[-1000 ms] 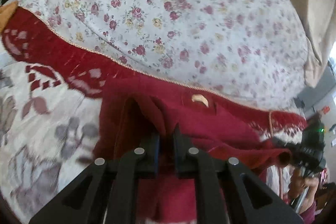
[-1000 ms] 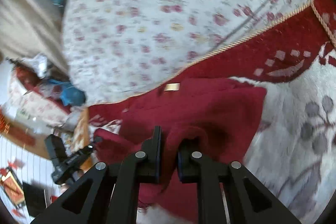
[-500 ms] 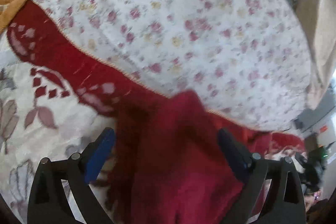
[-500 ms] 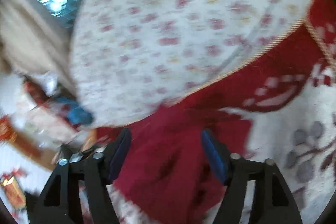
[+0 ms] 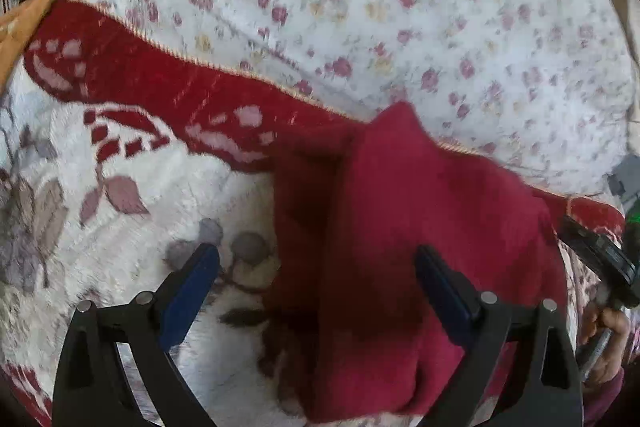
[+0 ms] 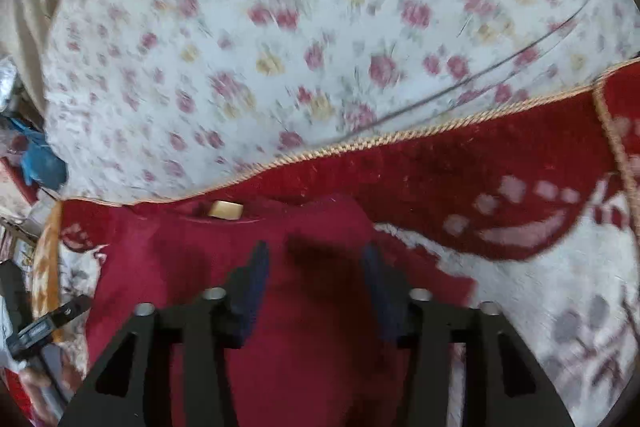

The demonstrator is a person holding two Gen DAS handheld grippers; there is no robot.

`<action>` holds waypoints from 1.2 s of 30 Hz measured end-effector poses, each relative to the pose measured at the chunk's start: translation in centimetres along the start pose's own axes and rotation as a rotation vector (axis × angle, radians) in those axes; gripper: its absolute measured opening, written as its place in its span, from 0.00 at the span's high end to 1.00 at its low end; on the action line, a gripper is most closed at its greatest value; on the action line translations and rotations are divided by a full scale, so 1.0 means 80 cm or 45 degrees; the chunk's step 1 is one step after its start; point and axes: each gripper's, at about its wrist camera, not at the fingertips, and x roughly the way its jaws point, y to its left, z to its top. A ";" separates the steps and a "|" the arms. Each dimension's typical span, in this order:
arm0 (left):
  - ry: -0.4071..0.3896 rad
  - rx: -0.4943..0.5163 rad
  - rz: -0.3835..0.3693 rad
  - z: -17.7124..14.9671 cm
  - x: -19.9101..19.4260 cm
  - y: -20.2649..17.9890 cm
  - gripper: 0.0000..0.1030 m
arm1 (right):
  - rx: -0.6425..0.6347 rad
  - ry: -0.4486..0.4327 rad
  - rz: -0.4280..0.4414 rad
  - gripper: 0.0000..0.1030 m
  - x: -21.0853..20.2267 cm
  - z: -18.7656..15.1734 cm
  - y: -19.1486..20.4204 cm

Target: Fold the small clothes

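Note:
A small dark red garment lies folded on a red and white patterned blanket. My left gripper is open wide above it, its blue-padded fingers apart and holding nothing. In the right wrist view the same garment shows its tan neck label at the far edge. My right gripper is open over the garment, fingers on either side of a raised fold, not clamping it.
A white sheet with pink flowers covers the bed beyond the blanket's gold-corded edge. The other gripper and the hand holding it show at the right edge of the left wrist view. Clutter lies at the left of the right wrist view.
Both grippers were shut on folds of the red garment a second ago. Both have opened and let go, and the garment has dropped flat onto the blanket.

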 end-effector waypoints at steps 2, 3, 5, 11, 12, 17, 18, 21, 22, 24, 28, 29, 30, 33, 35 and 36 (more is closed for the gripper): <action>-0.032 0.040 -0.006 -0.003 -0.013 -0.001 0.06 | -0.034 -0.018 0.028 0.23 -0.032 -0.020 0.006; -0.046 0.055 -0.020 -0.006 -0.020 -0.002 0.06 | -0.058 0.006 0.040 0.23 -0.049 -0.036 0.009; -0.047 0.068 -0.074 -0.013 -0.028 0.000 0.06 | -0.089 0.054 0.056 0.23 -0.066 -0.062 0.012; 0.041 0.059 -0.191 -0.045 -0.034 0.018 0.06 | -0.188 0.122 0.058 0.32 -0.070 -0.130 0.034; 0.057 0.062 -0.205 -0.049 -0.033 0.020 0.06 | -0.206 0.118 0.050 0.41 -0.067 -0.137 0.037; 0.109 0.076 -0.307 -0.067 -0.030 0.027 0.06 | -0.196 0.145 0.044 0.55 -0.057 -0.148 0.036; 0.116 0.085 -0.322 -0.068 -0.028 0.026 0.06 | -0.194 0.139 0.047 0.54 -0.058 -0.148 0.035; 0.148 0.126 -0.363 -0.075 -0.022 0.020 0.06 | -0.197 0.137 0.049 0.54 -0.054 -0.152 0.033; 0.156 0.137 -0.344 -0.076 -0.019 0.018 0.06 | -0.192 0.138 0.050 0.54 -0.053 -0.152 0.033; 0.175 0.155 -0.301 -0.080 -0.012 0.017 0.07 | -0.156 0.128 0.065 0.54 -0.052 -0.153 0.027; 0.230 0.165 -0.347 -0.082 -0.004 0.016 0.29 | -0.160 0.130 0.079 0.54 -0.053 -0.153 0.028; 0.234 0.172 -0.359 -0.083 -0.003 0.014 0.40 | -0.172 0.136 0.078 0.54 -0.051 -0.154 0.030; 0.242 0.191 -0.369 -0.085 0.000 0.010 0.48 | -0.199 0.142 0.067 0.61 -0.048 -0.156 0.033; 0.237 0.211 -0.347 -0.084 0.003 0.004 0.78 | -0.235 0.123 0.022 0.85 -0.046 -0.157 0.039; 0.226 0.161 -0.375 -0.079 -0.002 0.009 0.84 | -0.236 0.103 0.020 0.90 -0.057 -0.152 0.039; 0.205 0.148 -0.375 -0.077 -0.010 0.013 0.85 | -0.237 0.089 0.023 0.91 -0.065 -0.149 0.039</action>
